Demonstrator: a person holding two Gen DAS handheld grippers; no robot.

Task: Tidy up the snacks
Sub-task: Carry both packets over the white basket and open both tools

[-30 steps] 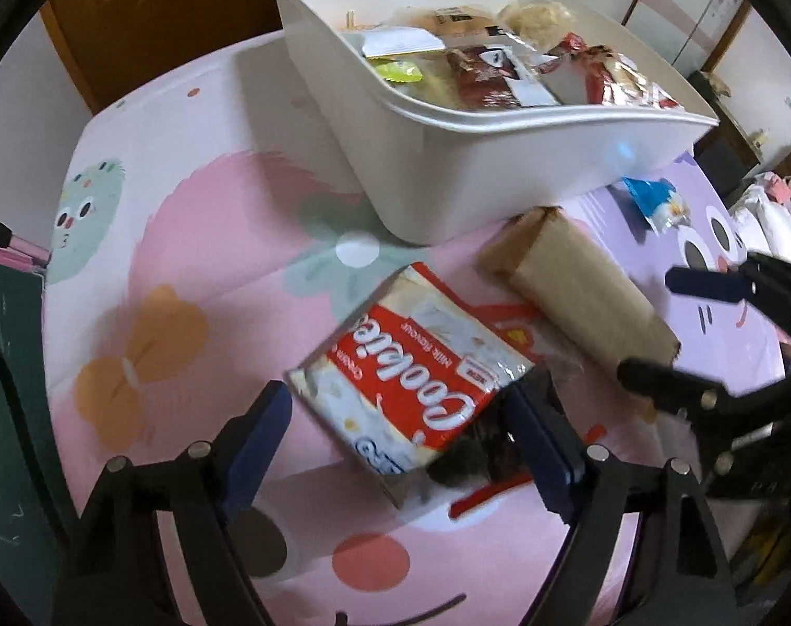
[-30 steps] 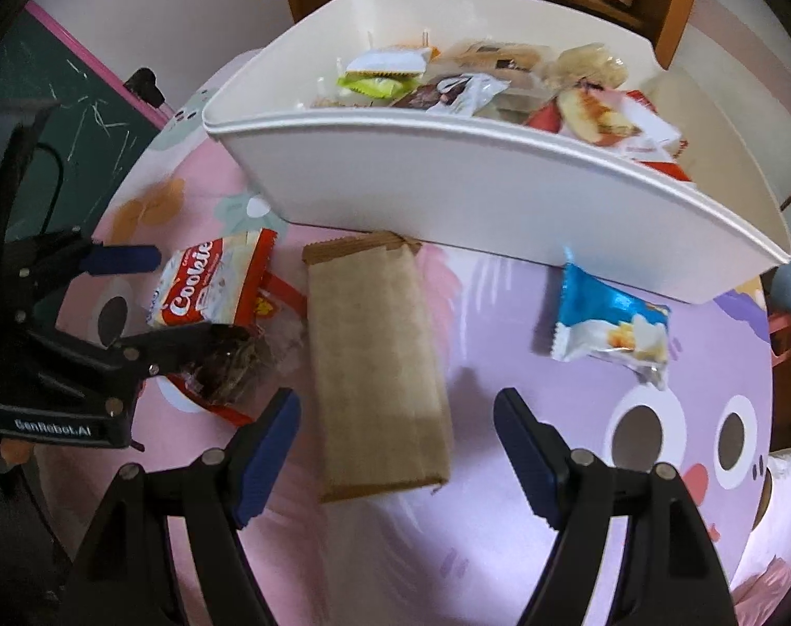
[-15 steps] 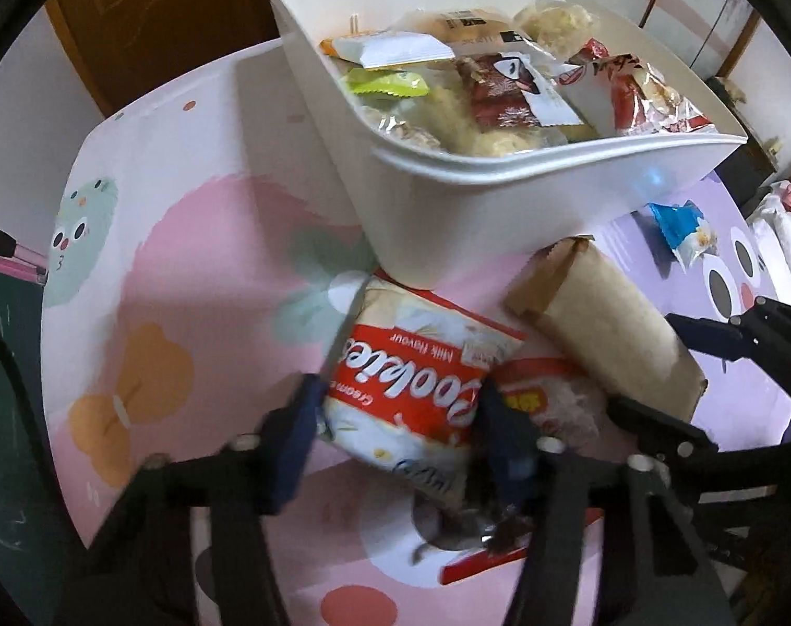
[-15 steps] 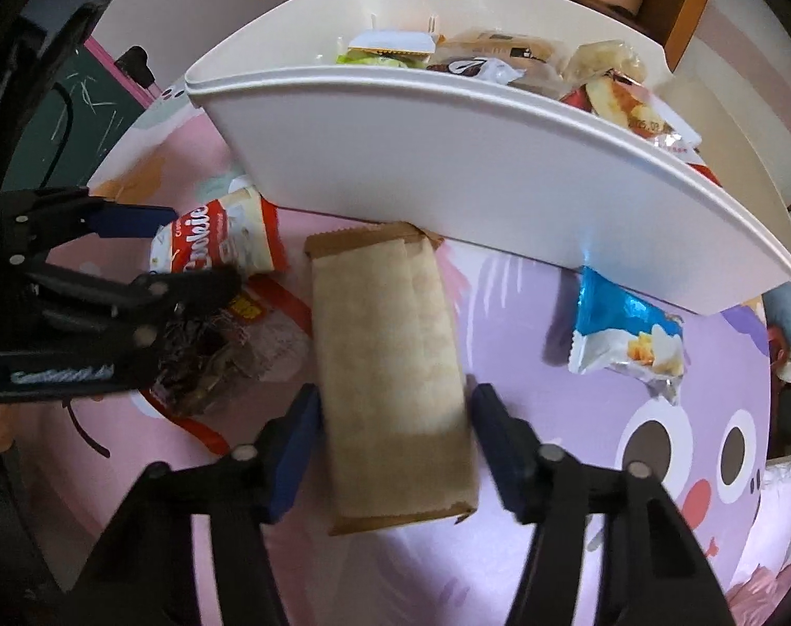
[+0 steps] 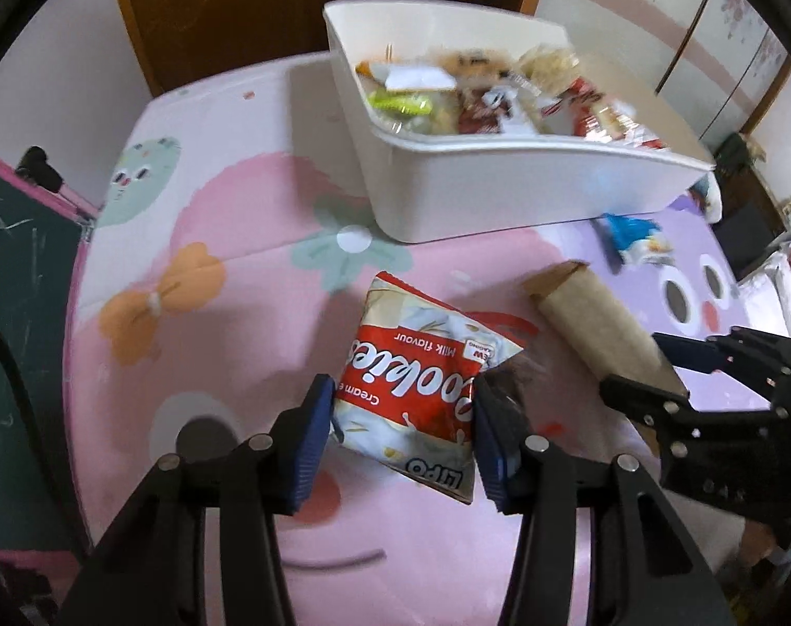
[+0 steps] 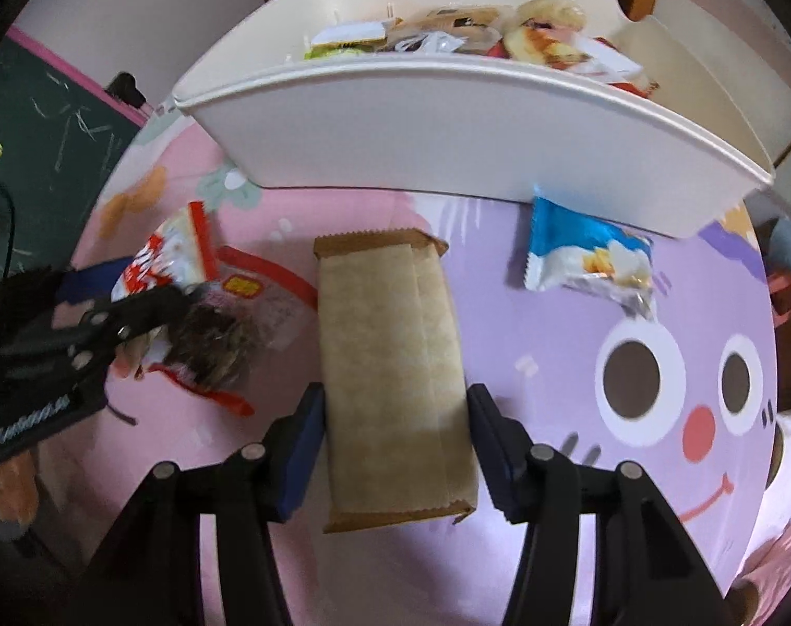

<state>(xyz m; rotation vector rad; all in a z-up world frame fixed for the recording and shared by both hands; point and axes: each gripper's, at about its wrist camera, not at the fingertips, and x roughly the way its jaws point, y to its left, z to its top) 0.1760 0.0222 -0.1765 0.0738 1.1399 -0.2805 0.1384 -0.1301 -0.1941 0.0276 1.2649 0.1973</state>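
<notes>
My left gripper (image 5: 403, 433) has a red-and-white cookie pack (image 5: 421, 365) between its blue pads, which press its two sides; the jaws are still closing and the pack hangs tilted just above the pink mat. The jaws of my right gripper (image 6: 398, 448) are closing too, with both pads against the long sides of a brown paper packet (image 6: 390, 344). A white bin (image 6: 447, 130) full of wrapped snacks stands behind both. In the left wrist view, the right gripper (image 5: 661, 373) holds the brown packet (image 5: 588, 313) at the right.
A blue-and-white snack pack (image 6: 578, 250) lies on the purple part of the mat by the bin's front wall. A clear red-edged bag of dark snacks (image 6: 223, 334) lies between the two grippers. A green chalkboard (image 5: 14, 287) stands off the table's left edge.
Both grippers went from wide open to closed on their packs. The left one has raised the cookie pack off the mat and drawn back from the bin. The right one holds the brown packet.
</notes>
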